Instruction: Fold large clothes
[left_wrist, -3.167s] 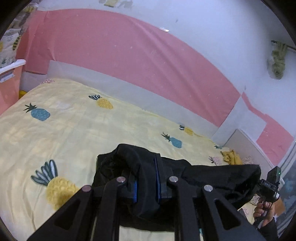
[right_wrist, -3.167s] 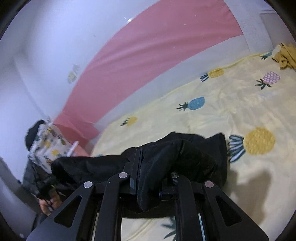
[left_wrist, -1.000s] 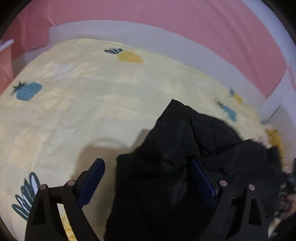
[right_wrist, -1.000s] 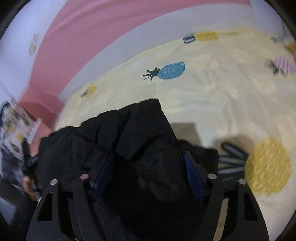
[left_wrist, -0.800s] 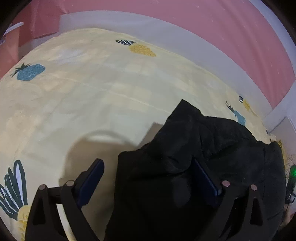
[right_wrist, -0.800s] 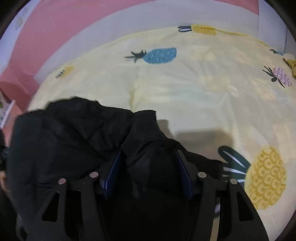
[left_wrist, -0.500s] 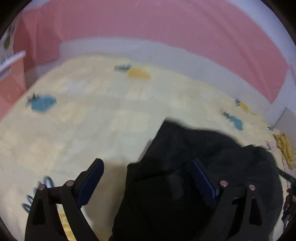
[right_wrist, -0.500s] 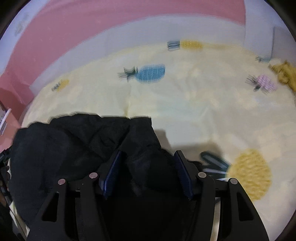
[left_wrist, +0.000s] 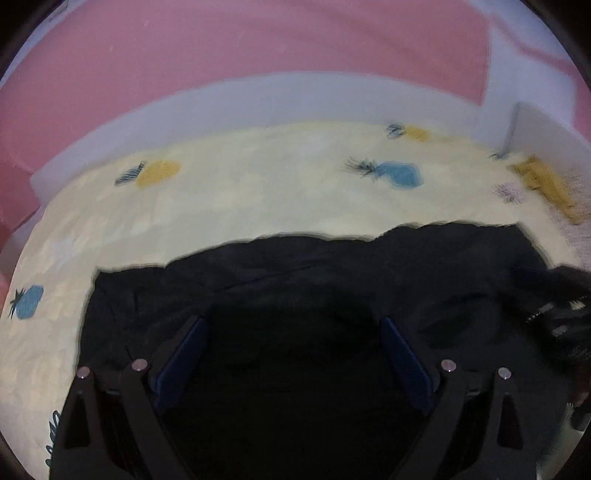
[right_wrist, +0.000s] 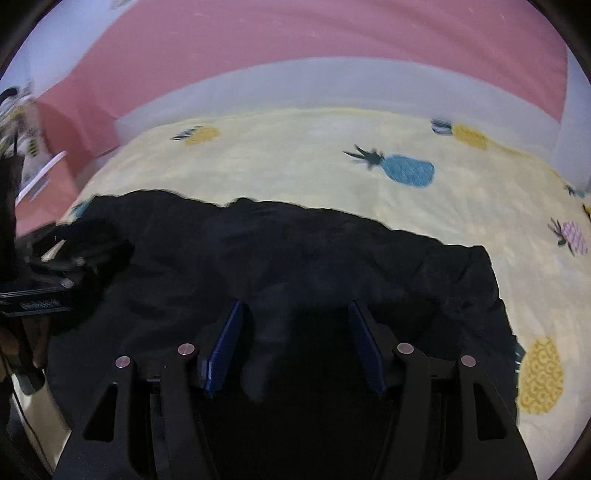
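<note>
On the bed, a black garment is spread flat across the near part of the yellow pineapple-print sheet, its far edge running roughly straight from side to side in both wrist views. The left gripper is angled downward over the left half of the garment, and its jaws are seen spread wide, with dark cloth lying beneath and between the blue pads but not pinched by them. The right gripper is tilted downward in the same way over the right half of the garment; its jaws stand parted, and a raised fold of black cloth is seen between the blue pads, though no squeeze on it can be made out. Each gripper is caught at the edge of the other's view: the right one, blurred, at the right margin of the left wrist picture, and the left one at the left margin of the right wrist picture, where part of a hand is seen on its handle. A mustard-yellow cloth is seen at the far right corner of the bed, and a pink wall panel is seen behind.
</note>
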